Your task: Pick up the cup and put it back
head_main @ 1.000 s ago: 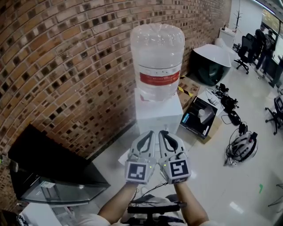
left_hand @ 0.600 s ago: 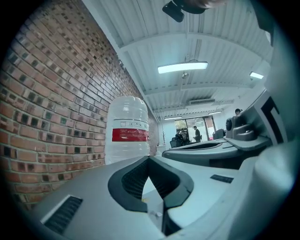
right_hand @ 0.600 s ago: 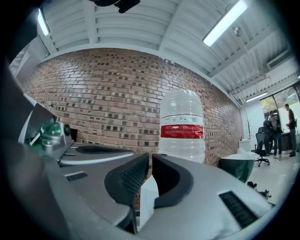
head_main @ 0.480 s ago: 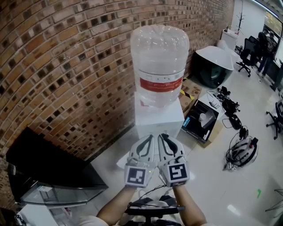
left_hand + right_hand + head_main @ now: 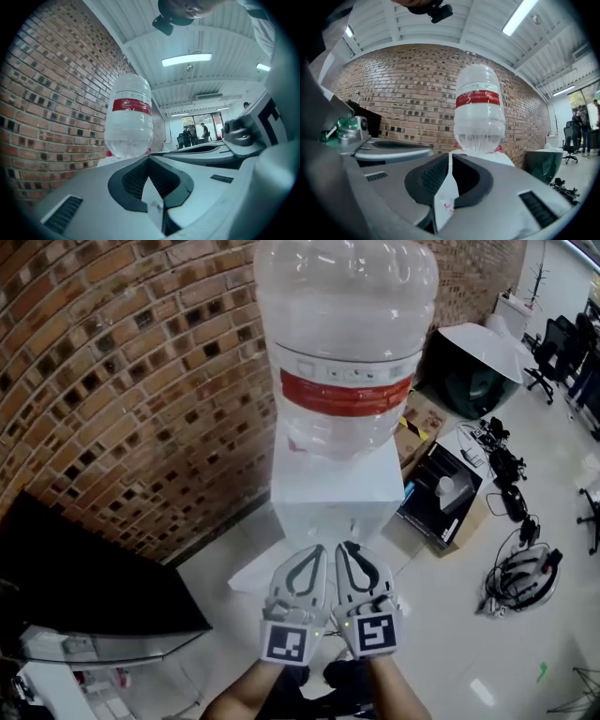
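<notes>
Looks like the approach: left gripper (image 5: 315, 557) and right gripper (image 5: 346, 553), both shut and empty, hover side by side before the water dispenser (image 5: 328, 493). No cup in sight; next, find it and open up.

Clear water bottle (image 5: 345, 334) with red band, white dispenser (image 5: 330, 498), brick wall (image 5: 122, 390) — reddish-brown, flecked dark, black cabinet (image 5: 84, 587), pale floor (image 5: 469, 634).

Water bottle (image 5: 345, 334) top is cut off above
</notes>
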Demonstrator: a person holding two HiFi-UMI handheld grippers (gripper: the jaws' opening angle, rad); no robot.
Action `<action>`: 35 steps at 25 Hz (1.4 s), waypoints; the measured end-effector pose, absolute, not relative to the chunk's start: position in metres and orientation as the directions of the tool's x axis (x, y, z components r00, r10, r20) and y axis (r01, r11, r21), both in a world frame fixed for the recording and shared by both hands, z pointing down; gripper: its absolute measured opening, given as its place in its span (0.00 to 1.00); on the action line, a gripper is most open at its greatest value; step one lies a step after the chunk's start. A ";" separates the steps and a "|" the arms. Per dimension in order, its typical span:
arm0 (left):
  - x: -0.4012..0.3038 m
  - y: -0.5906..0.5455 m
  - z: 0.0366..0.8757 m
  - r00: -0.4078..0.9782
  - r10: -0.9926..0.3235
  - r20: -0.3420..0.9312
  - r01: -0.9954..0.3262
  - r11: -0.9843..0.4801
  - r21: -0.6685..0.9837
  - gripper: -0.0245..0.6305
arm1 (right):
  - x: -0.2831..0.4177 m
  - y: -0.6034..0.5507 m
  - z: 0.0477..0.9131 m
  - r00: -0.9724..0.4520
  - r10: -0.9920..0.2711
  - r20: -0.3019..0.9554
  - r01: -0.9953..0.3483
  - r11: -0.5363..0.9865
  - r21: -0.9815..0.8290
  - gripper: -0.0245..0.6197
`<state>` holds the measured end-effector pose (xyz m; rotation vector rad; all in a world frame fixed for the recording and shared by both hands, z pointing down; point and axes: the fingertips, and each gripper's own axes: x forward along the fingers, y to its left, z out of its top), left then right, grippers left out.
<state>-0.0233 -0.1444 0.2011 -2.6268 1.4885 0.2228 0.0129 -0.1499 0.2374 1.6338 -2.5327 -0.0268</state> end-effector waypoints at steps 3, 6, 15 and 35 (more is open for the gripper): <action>-0.024 -0.152 0.253 0.467 -0.867 -0.176 -0.880 -0.475 0.002 0.03 | 0.014 -0.153 0.295 -0.423 -0.898 0.123 -0.899 0.433 0.068 0.08; -0.022 -0.160 0.313 0.464 -0.869 -0.171 -0.883 -0.470 -0.007 0.03 | 0.015 -0.160 0.356 -0.425 -0.897 0.123 -0.899 0.434 0.060 0.08; -0.012 -0.189 0.479 0.473 -0.866 -0.165 -0.879 -0.477 -0.017 0.03 | 0.022 -0.188 0.517 -0.429 -0.898 0.103 -0.899 0.435 0.053 0.16; 0.001 -0.242 0.715 0.449 -0.892 -0.056 -0.893 -0.450 0.008 0.04 | 0.041 -0.263 0.811 -0.391 -0.901 0.185 -0.920 0.389 -0.051 0.46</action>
